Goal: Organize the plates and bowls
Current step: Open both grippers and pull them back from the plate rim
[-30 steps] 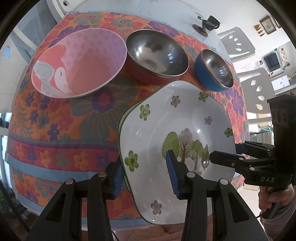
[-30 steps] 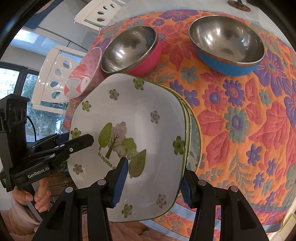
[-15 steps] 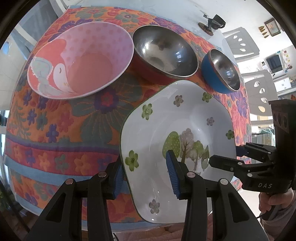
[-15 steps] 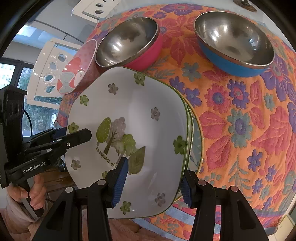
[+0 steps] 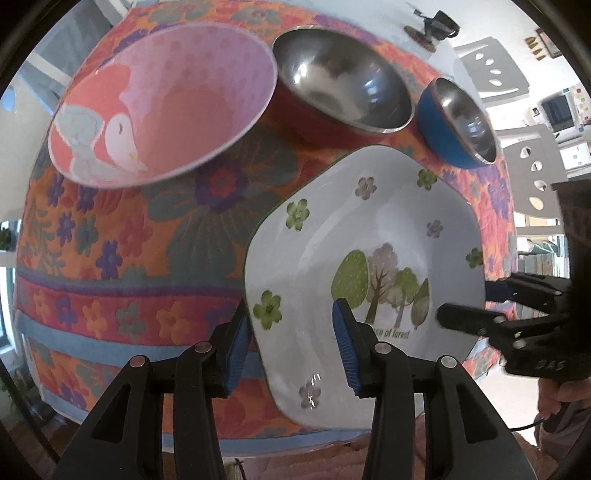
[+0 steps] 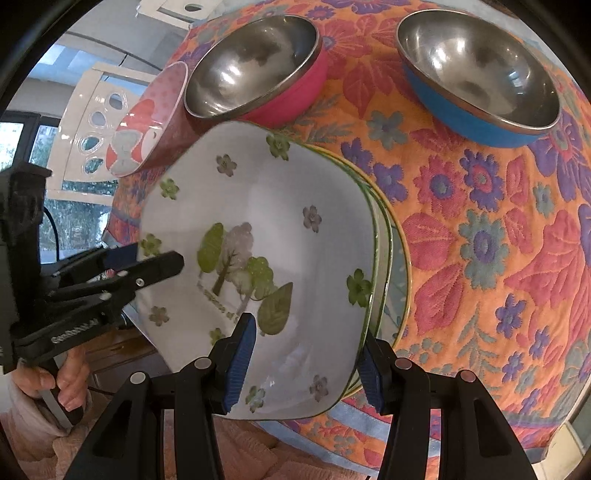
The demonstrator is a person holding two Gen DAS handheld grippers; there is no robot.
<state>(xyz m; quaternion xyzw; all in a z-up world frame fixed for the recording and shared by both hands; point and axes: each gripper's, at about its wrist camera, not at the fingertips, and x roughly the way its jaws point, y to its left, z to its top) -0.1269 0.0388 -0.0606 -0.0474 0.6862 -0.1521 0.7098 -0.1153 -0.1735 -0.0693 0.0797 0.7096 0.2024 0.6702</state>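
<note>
A white square plate with a tree print and green flowers (image 5: 369,236) (image 6: 266,229) is held between both grippers. My left gripper (image 5: 291,350) is shut on its left edge, one finger above and one below. My right gripper (image 6: 306,365) is shut on its right edge; it also shows in the left wrist view (image 5: 472,310). Under the plate lie further plates (image 6: 391,258) with green and yellow rims. A pink fox bowl (image 5: 162,99), a red steel bowl (image 5: 343,77) and a blue steel bowl (image 5: 458,122) stand behind on the table.
The table wears a flowered orange cloth (image 5: 147,236) (image 6: 498,240). White chairs (image 5: 495,70) stand beyond the table at the right. A small dark object (image 5: 432,26) sits at the far end. The table's front edge is just below the plate.
Both grippers have moved forward with the plate; the bowls appear nearer and larger. The plate has shifted a little toward the bowls over the stack.
</note>
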